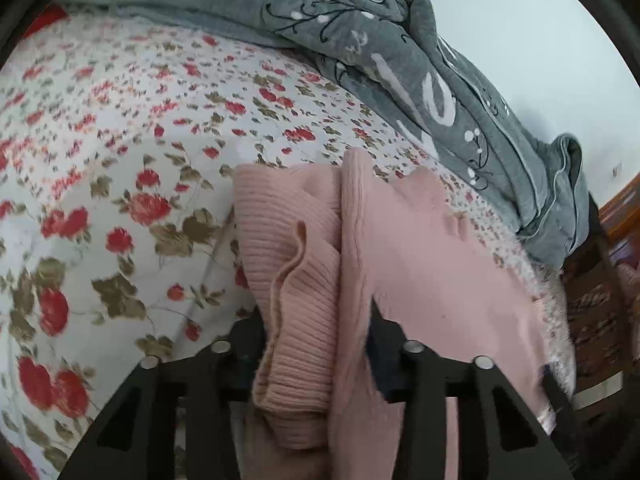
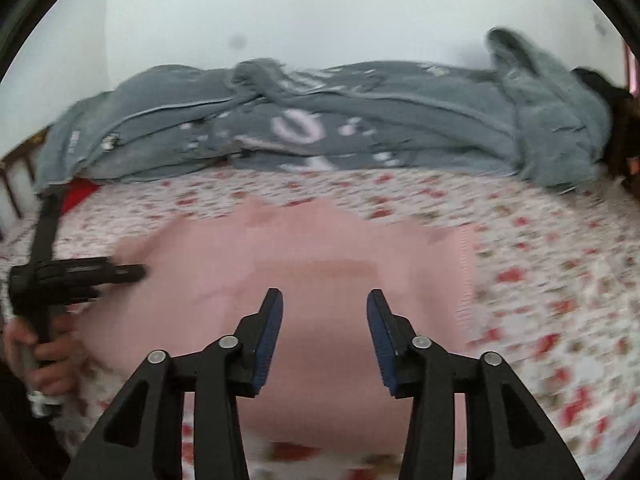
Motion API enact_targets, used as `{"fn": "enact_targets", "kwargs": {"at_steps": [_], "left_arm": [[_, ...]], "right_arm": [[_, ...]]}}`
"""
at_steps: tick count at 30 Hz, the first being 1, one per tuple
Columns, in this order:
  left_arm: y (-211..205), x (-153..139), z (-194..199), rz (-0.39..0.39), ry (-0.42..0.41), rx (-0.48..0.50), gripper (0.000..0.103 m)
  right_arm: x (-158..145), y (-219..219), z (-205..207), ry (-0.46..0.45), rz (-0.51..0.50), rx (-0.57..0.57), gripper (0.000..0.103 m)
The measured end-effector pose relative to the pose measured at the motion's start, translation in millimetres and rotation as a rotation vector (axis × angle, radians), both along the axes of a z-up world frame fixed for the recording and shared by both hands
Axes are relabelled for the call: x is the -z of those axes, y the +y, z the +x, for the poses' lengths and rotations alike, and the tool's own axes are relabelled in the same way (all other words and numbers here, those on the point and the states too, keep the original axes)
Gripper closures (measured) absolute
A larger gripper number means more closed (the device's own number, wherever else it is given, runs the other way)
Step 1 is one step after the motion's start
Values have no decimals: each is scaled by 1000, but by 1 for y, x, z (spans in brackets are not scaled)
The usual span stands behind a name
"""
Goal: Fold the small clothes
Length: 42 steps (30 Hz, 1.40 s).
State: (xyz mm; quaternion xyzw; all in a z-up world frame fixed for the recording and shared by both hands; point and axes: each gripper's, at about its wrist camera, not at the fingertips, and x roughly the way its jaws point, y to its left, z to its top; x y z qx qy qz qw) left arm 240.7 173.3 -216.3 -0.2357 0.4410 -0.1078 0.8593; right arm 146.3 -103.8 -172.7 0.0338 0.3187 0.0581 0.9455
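Cloth between my left fingers: pink sweater (image 1: 420,240), ribbed cuff bunched at bottom centre of the left view, lying in my left gripper (image 1: 316,320). Whether the pads actually pinch it I cannot tell; fabric hides them.
Sweater's place: spread flat on the flowered bedsheet (image 1: 120,160), filling the middle of the right view (image 2: 320,264), one straight edge toward the right of the frame.
Right gripper (image 2: 325,300): fingers parted, nothing between them, hovering over the sweater's middle; picture blurred.
Left hand (image 2: 44,356): lower left of the right view, holding its tool at the sweater's left edge.
Step in hand: I judge a sleeve or side is being brought inward for a fold.
Next move: likely my right fingers must take the opposite edge low and cleanly, one layer only.
Beyond: grey quilt (image 2: 360,128) heaped across the upper frame, pale wall (image 2: 280,12) behind.
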Motion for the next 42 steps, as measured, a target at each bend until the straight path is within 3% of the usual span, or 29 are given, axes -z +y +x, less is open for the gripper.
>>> {"fn": "enact_targets", "kwargs": {"at_steps": [3,5,6,18,22,26,28,32,37,42], "left_arm": [[3,0,-2,-29,3,1,72],[5,-1,-3,-53,5,1,76],[6,-2,-3,-65,8,1,78],[-5,-46,-9,-128,-35,6,81],[-25,-72,-15,-94,-75,33,82],[-52,-98,-18,-65,-103,62,82],[-65,-108,-17,-39,-98,68,82],[-99,-125,-16,-3,-95,100,82],[-153,-139,-15,35,-72,128,82],[-220,-129,-10,21,-13,172,82]], "right_arm": [[31,18,8,37,-12,6,58],[45,25,6,4,-69,22,57],[48,29,2,-28,-103,28,58],[53,37,1,-3,-184,69,57],[53,43,1,4,-229,72,57],[46,34,-1,12,-193,22,57],[40,30,-11,-9,-237,0,57],[21,-1,-43,-41,-187,-3,51],[2,-52,-60,-64,-201,57,48],[-12,-118,-66,-42,-157,155,48]]}}
